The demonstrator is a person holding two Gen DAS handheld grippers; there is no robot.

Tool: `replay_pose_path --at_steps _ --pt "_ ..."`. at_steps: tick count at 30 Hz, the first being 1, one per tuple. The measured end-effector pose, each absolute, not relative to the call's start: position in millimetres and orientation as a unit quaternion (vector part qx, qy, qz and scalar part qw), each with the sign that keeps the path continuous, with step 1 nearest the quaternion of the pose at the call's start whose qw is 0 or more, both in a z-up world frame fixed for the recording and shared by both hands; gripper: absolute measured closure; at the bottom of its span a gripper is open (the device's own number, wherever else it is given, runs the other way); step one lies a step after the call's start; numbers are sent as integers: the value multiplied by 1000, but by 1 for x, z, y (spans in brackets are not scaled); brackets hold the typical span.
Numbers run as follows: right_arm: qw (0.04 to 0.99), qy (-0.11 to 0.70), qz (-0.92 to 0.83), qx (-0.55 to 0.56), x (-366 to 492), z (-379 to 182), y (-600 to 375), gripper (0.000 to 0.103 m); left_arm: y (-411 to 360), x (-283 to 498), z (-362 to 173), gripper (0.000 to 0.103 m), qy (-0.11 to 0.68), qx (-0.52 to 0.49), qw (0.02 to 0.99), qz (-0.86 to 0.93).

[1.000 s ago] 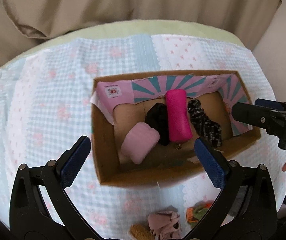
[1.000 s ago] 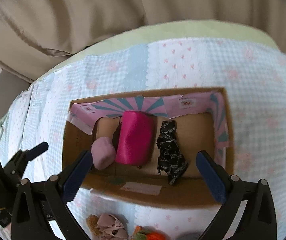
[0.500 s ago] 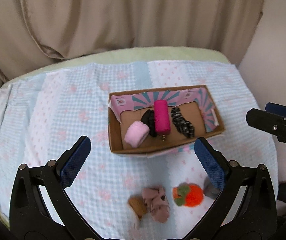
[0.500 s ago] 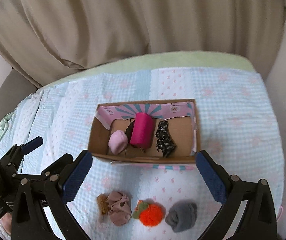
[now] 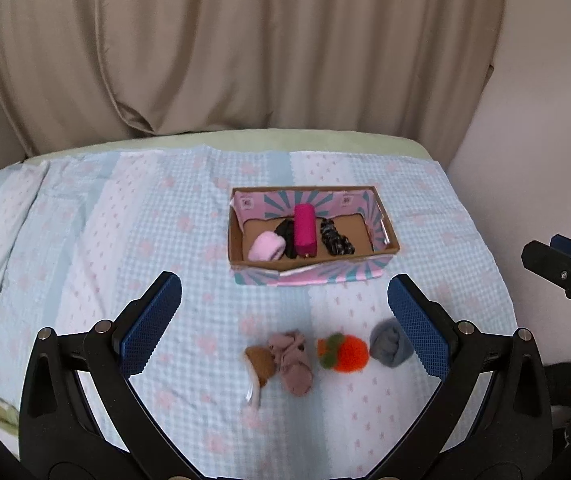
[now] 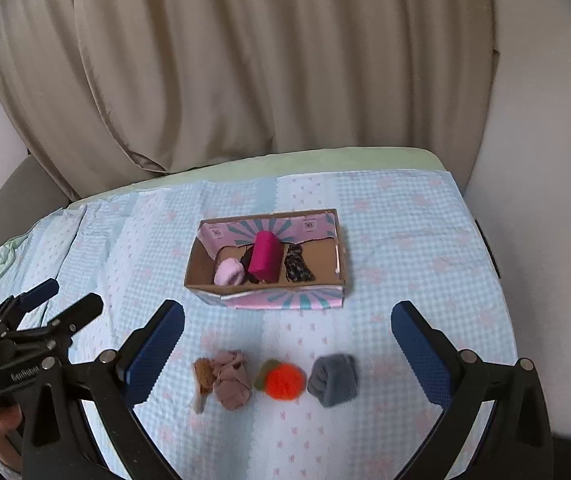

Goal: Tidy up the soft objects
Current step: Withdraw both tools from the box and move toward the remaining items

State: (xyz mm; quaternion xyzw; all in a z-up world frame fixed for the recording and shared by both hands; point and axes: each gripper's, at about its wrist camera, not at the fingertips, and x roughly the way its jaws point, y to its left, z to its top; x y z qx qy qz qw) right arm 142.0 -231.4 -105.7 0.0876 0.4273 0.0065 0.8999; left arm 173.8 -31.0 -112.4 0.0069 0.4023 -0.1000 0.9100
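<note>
A cardboard box [image 5: 389, 240] [image 6: 193, 268] with pink and teal flaps sits mid-bed. It holds a pale pink roll [image 5: 266, 246] [image 6: 228, 273], a black piece [image 5: 286, 232], a magenta roll [image 5: 304, 229] [image 6: 264, 256] and a patterned dark piece [image 5: 335, 237] [image 6: 297, 268]. In front lie a brown and dusty-pink bundle [image 5: 285, 359] [image 6: 225, 376], an orange and green ball [image 5: 343, 353] [image 6: 283, 381] and a grey roll [image 5: 389, 342] [image 6: 334, 378]. My left gripper [image 5: 283, 320] and right gripper [image 6: 287, 344] are open and empty, held back above these loose items.
The bed has a light blue checked quilt [image 5: 125, 240] with pink flowers. A beige curtain [image 5: 245, 60] hangs behind and a white wall [image 5: 525, 160] stands at the right. The other gripper shows at the right edge of the left wrist view [image 5: 565, 272] and at the left of the right wrist view [image 6: 37, 320].
Both grippers have pulled back and up from over the box. The box now looks small and far, and the loose items in front have come fully into view.
</note>
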Motion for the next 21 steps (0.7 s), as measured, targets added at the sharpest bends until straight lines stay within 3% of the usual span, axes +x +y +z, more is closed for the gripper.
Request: replay_pose_path --at_steps 12,21 --pt "901 424 18 88 72 -134 -244 0 -36 83 -148 0 406 -36 909 -83" --pt "900 426 26 93 58 -204 -256 0 -64 60 -231 0 416 -56 906 -61"
